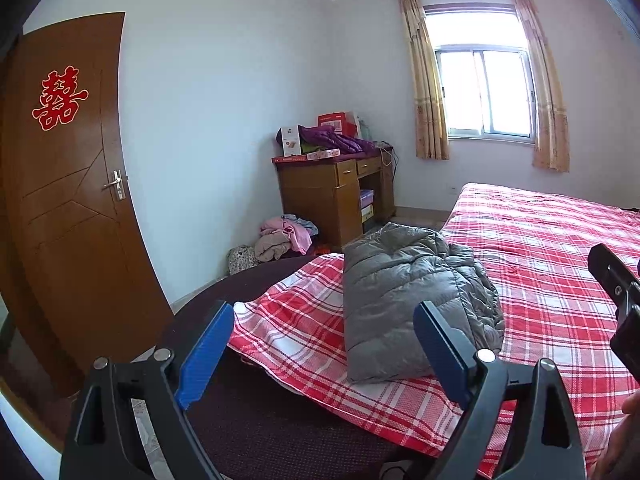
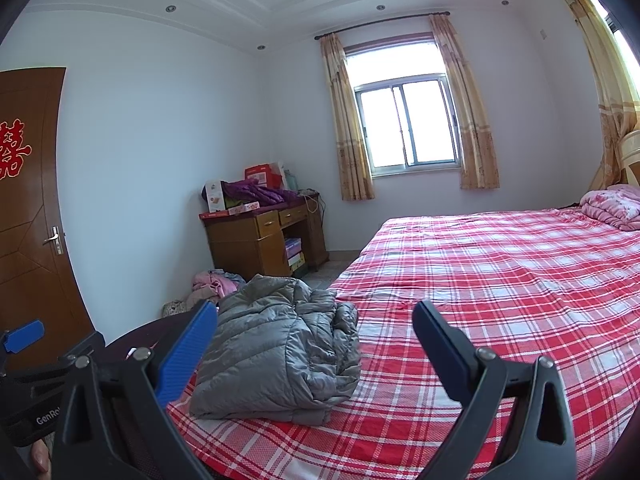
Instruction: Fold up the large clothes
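Note:
A grey quilted down jacket (image 1: pixel 404 300) lies folded in a thick bundle on the corner of the bed's red plaid sheet (image 1: pixel 552 264). My left gripper (image 1: pixel 324 312) hangs wide open just in front of the bundle, holding nothing, and its blue pads (image 1: pixel 204 356) are apart from the cloth. In the right wrist view the same jacket (image 2: pixel 276 352) sits left of centre. My right gripper (image 2: pixel 316 316) is open too, held above the plaid sheet (image 2: pixel 500 280) beside the jacket and clear of it.
A wooden desk (image 1: pixel 332 196) piled with boxes and purple clothes stands against the far wall, a heap of clothes (image 1: pixel 280 240) on the floor by it. A brown door (image 1: pixel 68 184) is at the left. A pink quilt (image 2: pixel 612 204) lies at the bed's head.

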Tool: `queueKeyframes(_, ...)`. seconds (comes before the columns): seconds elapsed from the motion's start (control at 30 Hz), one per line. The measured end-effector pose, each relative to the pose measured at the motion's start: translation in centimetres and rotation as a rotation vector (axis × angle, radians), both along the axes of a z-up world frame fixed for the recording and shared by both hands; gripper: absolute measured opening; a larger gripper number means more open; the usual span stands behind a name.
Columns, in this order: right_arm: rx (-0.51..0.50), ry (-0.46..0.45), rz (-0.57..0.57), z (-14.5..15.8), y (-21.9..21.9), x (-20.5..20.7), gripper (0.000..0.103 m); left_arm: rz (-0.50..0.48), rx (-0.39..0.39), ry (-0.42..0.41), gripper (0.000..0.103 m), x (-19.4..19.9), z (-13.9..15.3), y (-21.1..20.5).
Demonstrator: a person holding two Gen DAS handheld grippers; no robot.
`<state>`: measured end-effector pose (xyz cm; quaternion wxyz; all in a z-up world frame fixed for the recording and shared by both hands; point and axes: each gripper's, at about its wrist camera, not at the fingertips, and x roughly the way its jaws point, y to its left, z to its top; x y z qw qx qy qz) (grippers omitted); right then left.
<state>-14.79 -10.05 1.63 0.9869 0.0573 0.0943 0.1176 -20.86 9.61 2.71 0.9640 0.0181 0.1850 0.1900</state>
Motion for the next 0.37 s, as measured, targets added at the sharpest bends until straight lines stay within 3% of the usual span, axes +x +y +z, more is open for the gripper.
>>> queueKeyframes(0.23,-0.004,0.003,-0.002,-0.01,0.43,-0.06,0.100,-0.043,-0.035,0.004,0.092,0.32,-0.27,0.63)
queueKeyframes(0.37,-0.002,0.010,-0.003,-0.06,0.49,-0.09,0.100,-0.039,-0.015,0.016,0.092,0.61,-0.55,0.56)
